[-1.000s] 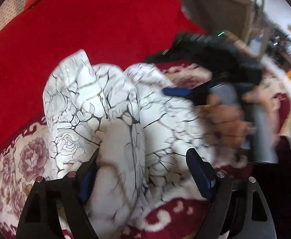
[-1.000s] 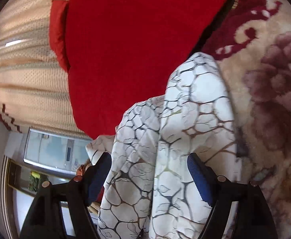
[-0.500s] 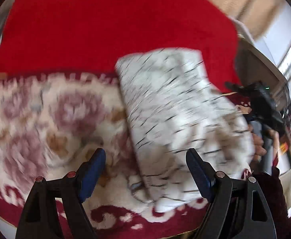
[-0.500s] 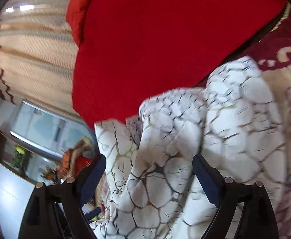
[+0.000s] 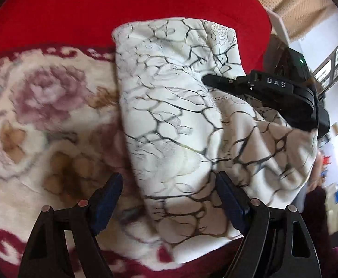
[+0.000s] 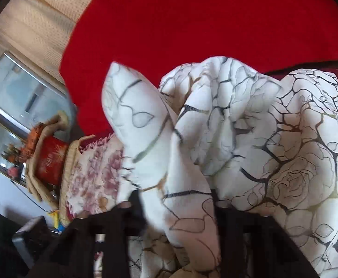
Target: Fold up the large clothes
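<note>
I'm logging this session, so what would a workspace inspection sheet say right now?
Surface: floral blanket over a red cover.
Job's things: white crackle-print garment, folded into a bundle, its end bunched.
Clutter: nothing seen on the bedding.
Grippers: left tool open, straddling the garment's edge; right tool shut on a fold of it.
Cables: one black cable on the right tool.
Surroundings: beige curtain, red bag, window.

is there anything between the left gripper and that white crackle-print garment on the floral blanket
Nothing visible. The left gripper is open with the near end of the white garment lying between its fingers. The only other thing close by is the right gripper, on the garment's far right side, off that line.
</note>
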The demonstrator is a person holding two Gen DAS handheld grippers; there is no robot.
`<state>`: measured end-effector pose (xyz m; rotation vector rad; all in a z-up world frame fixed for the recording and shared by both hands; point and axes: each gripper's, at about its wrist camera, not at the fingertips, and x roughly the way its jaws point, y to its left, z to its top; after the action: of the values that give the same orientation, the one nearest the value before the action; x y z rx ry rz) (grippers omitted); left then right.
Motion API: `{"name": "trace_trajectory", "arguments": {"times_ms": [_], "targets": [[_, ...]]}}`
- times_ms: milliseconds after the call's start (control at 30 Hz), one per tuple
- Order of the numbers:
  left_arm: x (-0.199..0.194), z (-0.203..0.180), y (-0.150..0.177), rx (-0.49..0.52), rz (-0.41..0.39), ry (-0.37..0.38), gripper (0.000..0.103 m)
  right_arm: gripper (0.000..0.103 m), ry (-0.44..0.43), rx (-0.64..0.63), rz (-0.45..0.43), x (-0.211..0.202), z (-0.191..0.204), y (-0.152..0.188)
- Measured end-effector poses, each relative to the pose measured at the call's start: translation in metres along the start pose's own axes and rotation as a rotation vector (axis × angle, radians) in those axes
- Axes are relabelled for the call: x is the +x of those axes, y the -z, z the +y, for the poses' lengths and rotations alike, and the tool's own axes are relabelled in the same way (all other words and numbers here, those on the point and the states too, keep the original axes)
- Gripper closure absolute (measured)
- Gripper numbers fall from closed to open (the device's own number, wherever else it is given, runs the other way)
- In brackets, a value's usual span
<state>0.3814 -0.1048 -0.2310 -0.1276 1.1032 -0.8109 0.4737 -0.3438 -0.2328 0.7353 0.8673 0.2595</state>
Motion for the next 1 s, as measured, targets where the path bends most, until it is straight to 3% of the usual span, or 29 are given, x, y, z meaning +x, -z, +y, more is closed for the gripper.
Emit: {"name": "trace_trajectory", "arguments": {"times_ms": [33,200,300,367,400,500,533,600,667,700,733,767,833,900,967,1000], "targets": [[0.001,-0.003,0.000,0.006,0.001,0.003,0.022,0.088,-0.010,-0.025,-0.027,-0.009,0.005,-0.001],[0.001,-0.044,-0.012,0.079,-0.005,-0.022,0.023,0.092,-0.068,-0.099,-0.179,-0.075,0.027,-0.008],[0.008,-0.073,-0.021,0.124,-0.018,-0.017,0.023,0.096,-0.070,-0.071,-0.249,-0.106,0.005,-0.018],[0.020,-0.090,-0.024,0.186,-0.020,-0.069,0.021,0.096,-0.098,0.023,-0.231,-0.108,-0.033,-0.025],[0.036,-0.103,-0.025,0.224,-0.007,-0.130,0.020,0.096,-0.116,0.054,-0.217,-0.107,-0.045,-0.024],[0.054,-0.117,-0.025,0.261,-0.011,-0.175,0.016,0.096,-0.127,0.156,-0.153,-0.091,-0.088,-0.026],[0.057,-0.122,-0.026,0.278,-0.014,-0.183,0.015,0.091,-0.130,0.205,-0.140,-0.084,-0.103,-0.027],[0.059,-0.126,-0.028,0.292,-0.009,-0.190,0.014,0.091,-0.188,0.290,-0.104,-0.079,-0.122,-0.027],[0.057,-0.122,-0.028,0.282,-0.005,-0.171,0.014,0.081,-0.220,0.307,-0.105,-0.082,-0.125,-0.030],[0.056,-0.118,-0.029,0.273,-0.005,-0.156,0.014,0.056,-0.221,0.286,-0.120,-0.083,-0.117,-0.031],[0.058,-0.117,-0.031,0.272,-0.005,-0.152,0.014,0.011,-0.228,0.272,-0.132,-0.082,-0.109,-0.032],[0.061,-0.114,-0.035,0.275,-0.006,-0.151,0.014,0.001,-0.236,0.266,-0.158,-0.079,-0.101,-0.031],[0.059,-0.114,-0.032,0.292,-0.009,-0.161,0.014,0.001,-0.262,0.225,-0.217,-0.076,-0.083,-0.032],[0.058,-0.116,-0.031,0.300,-0.010,-0.159,0.014,0.005,-0.211,0.167,-0.193,-0.068,-0.068,-0.038],[0.058,-0.116,-0.022,0.302,-0.010,-0.143,0.014,0.027,-0.157,0.120,-0.141,-0.047,-0.055,-0.044],[0.057,-0.114,-0.022,0.304,-0.010,-0.133,0.014,0.062,-0.142,0.108,-0.076,-0.028,-0.052,-0.046]]}}
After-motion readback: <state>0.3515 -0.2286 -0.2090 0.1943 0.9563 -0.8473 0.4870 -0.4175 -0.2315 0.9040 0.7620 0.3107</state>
